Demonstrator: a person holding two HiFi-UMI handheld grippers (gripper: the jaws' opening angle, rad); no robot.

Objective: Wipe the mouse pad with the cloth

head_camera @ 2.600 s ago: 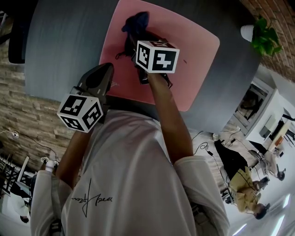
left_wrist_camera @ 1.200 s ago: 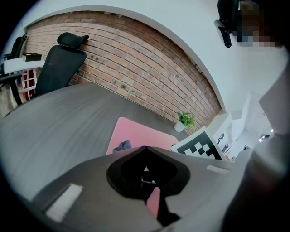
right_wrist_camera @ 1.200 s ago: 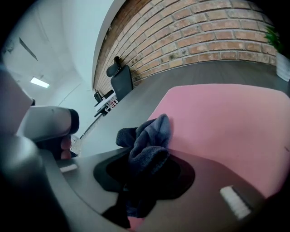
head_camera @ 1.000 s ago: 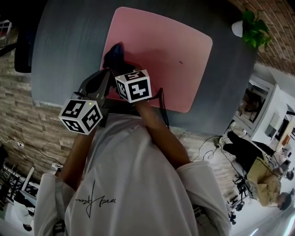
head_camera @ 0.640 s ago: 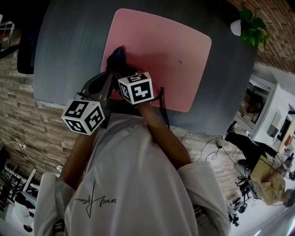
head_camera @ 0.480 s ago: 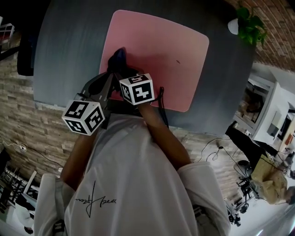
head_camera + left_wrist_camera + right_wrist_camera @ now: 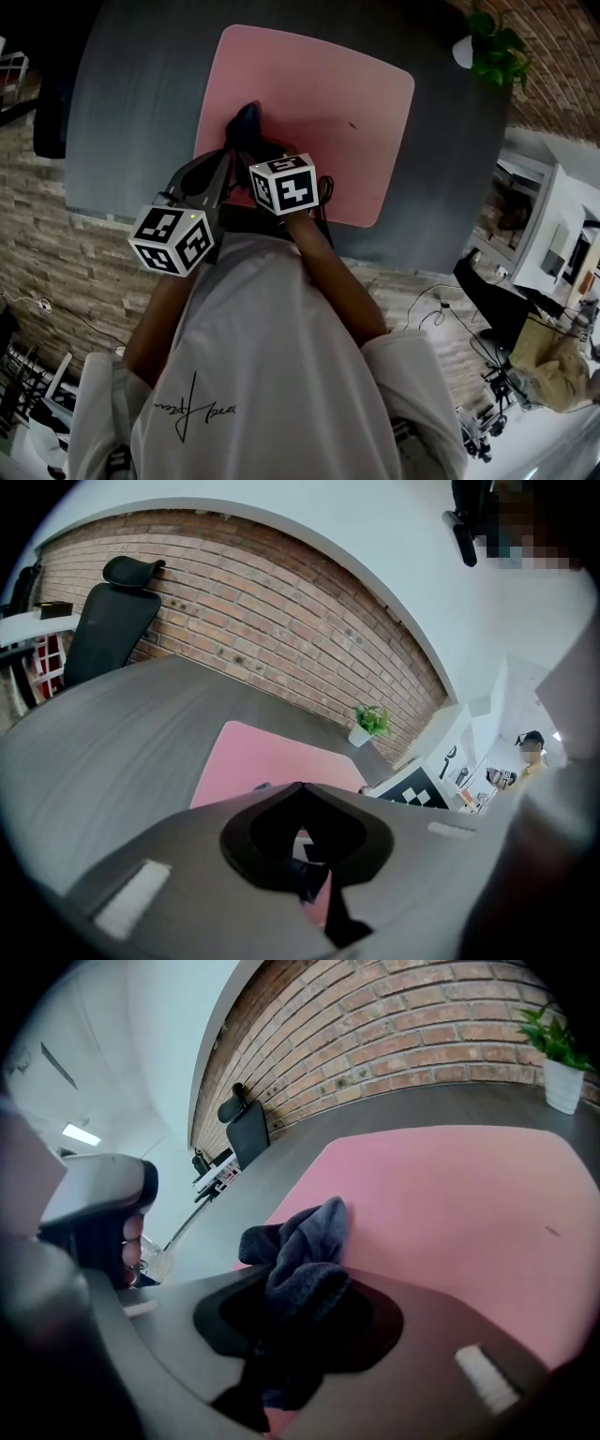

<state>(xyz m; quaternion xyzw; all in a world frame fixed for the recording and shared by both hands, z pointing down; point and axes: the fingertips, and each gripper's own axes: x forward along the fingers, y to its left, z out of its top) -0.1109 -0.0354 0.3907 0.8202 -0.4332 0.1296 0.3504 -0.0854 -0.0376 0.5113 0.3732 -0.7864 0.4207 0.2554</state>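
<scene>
Soft indoor light lay evenly, leaving a faint sheen on the worktop (image 7: 131, 94). Fisheye distortion bent the edges and blackened both gripper views' corners. The near jaws were out of focus.

The head view looks steeply down from above the person's shoulders onto the flat pink rounded-corner mouse pad (image 7: 309, 103). The left gripper view sits low before the pad's near edge, facing across it towards the red brick wall (image 7: 281, 621). The right gripper view rides closer, just over the pad. All three views share that pad.
</scene>
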